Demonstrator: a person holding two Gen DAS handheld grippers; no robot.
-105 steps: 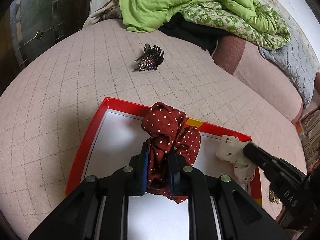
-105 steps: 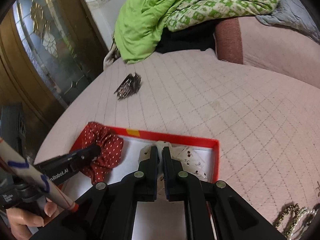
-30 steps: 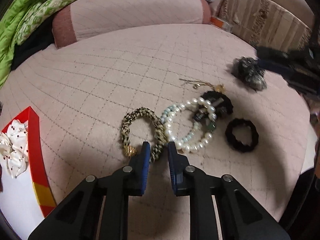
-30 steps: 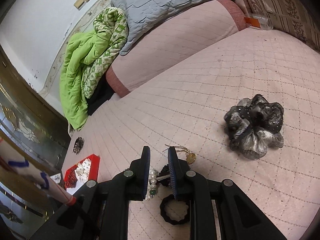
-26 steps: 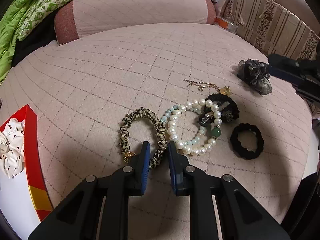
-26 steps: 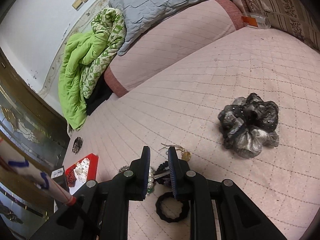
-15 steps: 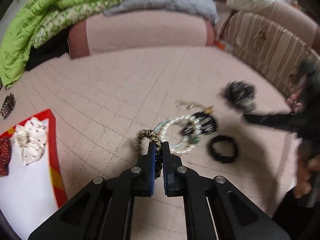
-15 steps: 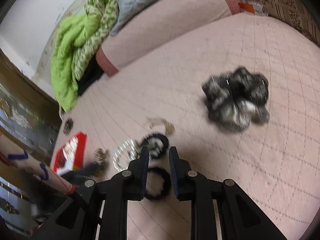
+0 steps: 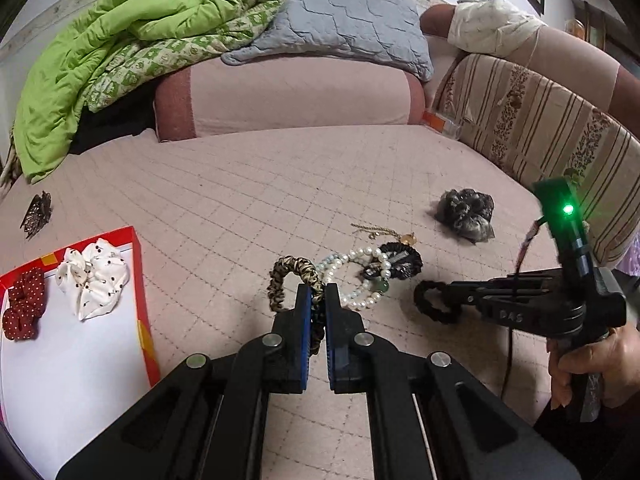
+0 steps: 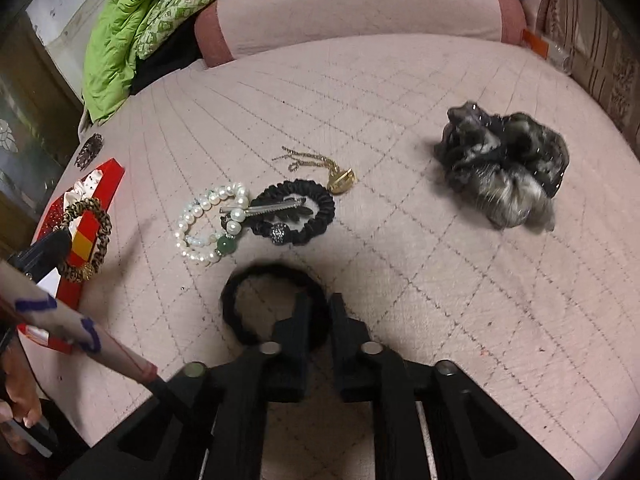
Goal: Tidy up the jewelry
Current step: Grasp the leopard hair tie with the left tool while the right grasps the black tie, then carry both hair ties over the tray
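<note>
My left gripper point(image 9: 316, 300) is shut on a leopard-print scrunchie point(image 9: 286, 276), held up off the pink quilt. The right wrist view shows that scrunchie point(image 10: 86, 240) hanging in front of the red tray point(image 10: 108, 184). My right gripper point(image 10: 319, 308) points down at a black hair tie point(image 10: 256, 284), its jaws closing on the ring's near rim, which sits pinched between them. In the tray point(image 9: 142, 280) lie a white dotted scrunchie point(image 9: 94, 276) and a red dotted scrunchie point(image 9: 24, 308).
On the quilt lie a pearl bracelet point(image 10: 188, 220), a black scrunchie with a clip point(image 10: 320, 204), a gold necklace point(image 10: 320, 164), a grey-black scrunchie point(image 10: 504, 168) and a dark hair claw point(image 9: 38, 212). Pillows and a green blanket point(image 9: 100, 60) are heaped at the back.
The left gripper shut on the leopard scrunchie and lifted it off the quilt. The right gripper tipped down over the black hair tie and its jaws narrowed onto it.
</note>
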